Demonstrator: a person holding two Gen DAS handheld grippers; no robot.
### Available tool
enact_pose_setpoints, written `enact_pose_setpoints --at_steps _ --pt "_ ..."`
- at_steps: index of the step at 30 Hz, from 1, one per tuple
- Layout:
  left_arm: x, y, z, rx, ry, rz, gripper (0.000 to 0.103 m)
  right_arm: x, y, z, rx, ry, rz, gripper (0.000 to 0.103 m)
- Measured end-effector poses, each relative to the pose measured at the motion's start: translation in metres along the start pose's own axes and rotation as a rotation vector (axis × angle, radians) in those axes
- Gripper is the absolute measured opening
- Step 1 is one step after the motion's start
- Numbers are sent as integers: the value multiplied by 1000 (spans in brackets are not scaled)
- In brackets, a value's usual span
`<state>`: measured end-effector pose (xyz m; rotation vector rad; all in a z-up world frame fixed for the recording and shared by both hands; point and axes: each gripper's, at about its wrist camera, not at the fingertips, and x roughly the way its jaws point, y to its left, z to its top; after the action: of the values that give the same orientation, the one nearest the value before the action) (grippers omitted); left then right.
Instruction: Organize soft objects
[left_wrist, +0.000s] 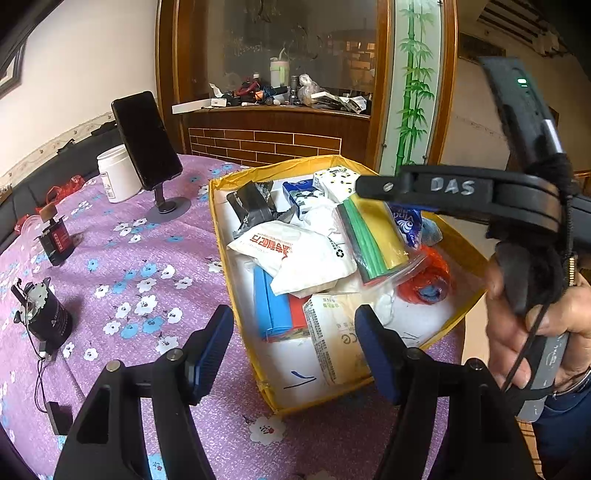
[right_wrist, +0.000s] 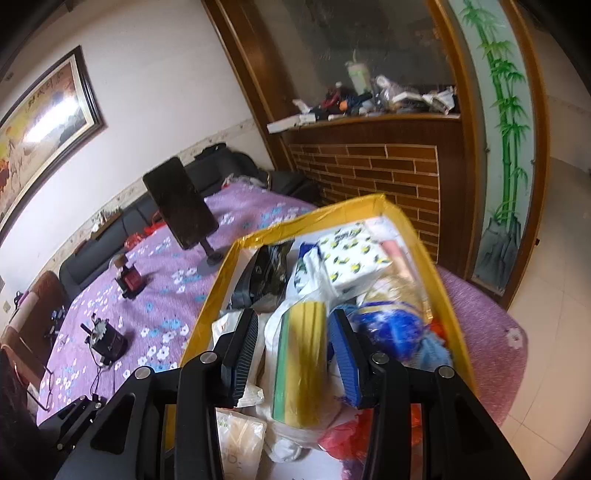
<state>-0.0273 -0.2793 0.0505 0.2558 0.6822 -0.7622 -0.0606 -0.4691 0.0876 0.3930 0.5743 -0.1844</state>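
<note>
Sponges (right_wrist: 301, 363), bagged yellow-and-green in the yellow box (right_wrist: 207, 295) on the worktop, lie between the right gripper's (right_wrist: 293, 356) parted, non-pressing pads, long axis toward twelve o'clock, while the left gripper (left_wrist: 293, 347) hovers spread and empty, farther off.
</note>
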Motion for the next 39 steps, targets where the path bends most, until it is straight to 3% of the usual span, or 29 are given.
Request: enact_pose_setpoints --at_steps 6,11,17,26,32,39 --pt "-1 2 -1 -7 -3 5 67 -24 -2 -4 31 -11 59 42" --pt "-1 0 -1 1 -4 8 67 -18 8 -18 51 81 182 32" --pt "0 1 -1 -3 -5 5 68 18 -7 -27 101 178 100 23" --pt "-1 -1 -2 8 -6 5 68 32 -15 -21 82 170 68 23" --pt "-3 -3 -3 10 -12 9 68 6 -4 -27 41 98 57 26" --pt "-8 -6 -4 20 -43 27 76 -23 2 -32 13 31 -4 60"
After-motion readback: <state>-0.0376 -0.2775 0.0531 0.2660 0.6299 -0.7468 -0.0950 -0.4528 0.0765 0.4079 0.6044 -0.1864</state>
